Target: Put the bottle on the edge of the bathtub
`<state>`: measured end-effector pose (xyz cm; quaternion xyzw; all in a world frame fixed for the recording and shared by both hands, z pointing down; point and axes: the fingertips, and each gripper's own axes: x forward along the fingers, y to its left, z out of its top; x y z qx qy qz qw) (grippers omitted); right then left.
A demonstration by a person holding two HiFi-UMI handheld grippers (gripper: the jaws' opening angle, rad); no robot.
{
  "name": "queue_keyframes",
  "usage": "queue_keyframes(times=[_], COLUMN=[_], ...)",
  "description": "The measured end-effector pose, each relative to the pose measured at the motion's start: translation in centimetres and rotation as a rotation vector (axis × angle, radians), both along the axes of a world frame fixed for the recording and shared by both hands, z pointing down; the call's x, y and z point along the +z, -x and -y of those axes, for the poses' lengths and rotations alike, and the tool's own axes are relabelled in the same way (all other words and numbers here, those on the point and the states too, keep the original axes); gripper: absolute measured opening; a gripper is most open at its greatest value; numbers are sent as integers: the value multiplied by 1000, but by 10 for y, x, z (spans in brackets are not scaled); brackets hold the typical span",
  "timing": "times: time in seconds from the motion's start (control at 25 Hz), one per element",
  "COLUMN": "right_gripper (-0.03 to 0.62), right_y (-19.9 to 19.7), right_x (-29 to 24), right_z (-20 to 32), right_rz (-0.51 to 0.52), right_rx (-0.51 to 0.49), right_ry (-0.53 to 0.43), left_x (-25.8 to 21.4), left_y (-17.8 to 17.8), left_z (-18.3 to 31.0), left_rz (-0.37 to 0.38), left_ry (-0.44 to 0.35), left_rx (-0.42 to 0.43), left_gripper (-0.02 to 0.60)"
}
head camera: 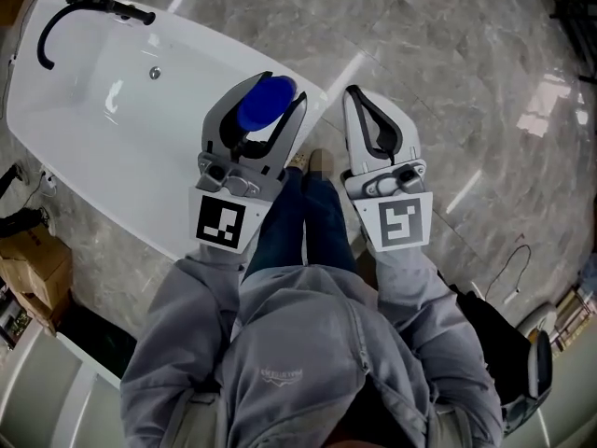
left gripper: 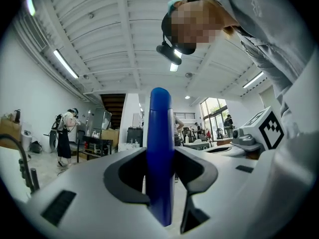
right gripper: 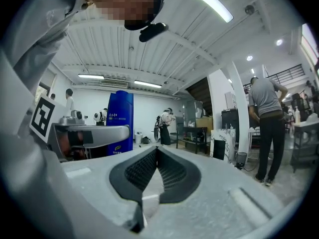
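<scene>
My left tool (head camera: 283, 86) pinches the blue bottle (head camera: 263, 105) between its pads, tilted upward; in the head view the bottle shows over the right-hand end of the white bathtub (head camera: 112, 147); my right tool (head camera: 354, 91) sits just beside it over the marble floor (head camera: 448, 82), pads pressed together on nothing; a black faucet (head camera: 84, 12) stands at the tub's far end.

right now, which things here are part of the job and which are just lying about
Job: blue bottle, left gripper clamped on it, bathtub.
Just there: cardboard box, black faucet, right gripper shut and empty.
</scene>
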<state>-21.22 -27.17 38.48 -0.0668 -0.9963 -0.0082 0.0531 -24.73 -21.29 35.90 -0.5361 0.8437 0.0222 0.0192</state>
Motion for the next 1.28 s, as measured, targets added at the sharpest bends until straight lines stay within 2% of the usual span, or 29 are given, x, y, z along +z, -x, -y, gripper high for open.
queue_keyframes(times=[0.48, 0.92, 1.28], right_gripper=[3, 3, 3], right_y=[31, 53, 65], right_x=[70, 114, 145], right_z=[-12, -35, -39], right_rz=[-40, -58, -87], right_rx=[-60, -86, -83], right_ry=[-3, -14, -6], left_x=[66, 114, 156], left_y=[37, 59, 75], left_z=[-13, -27, -30], left_rz=[4, 1, -17], left_ry=[-15, -24, 4], left_rx=[-62, -71, -83], left_gripper=[156, 156, 156])
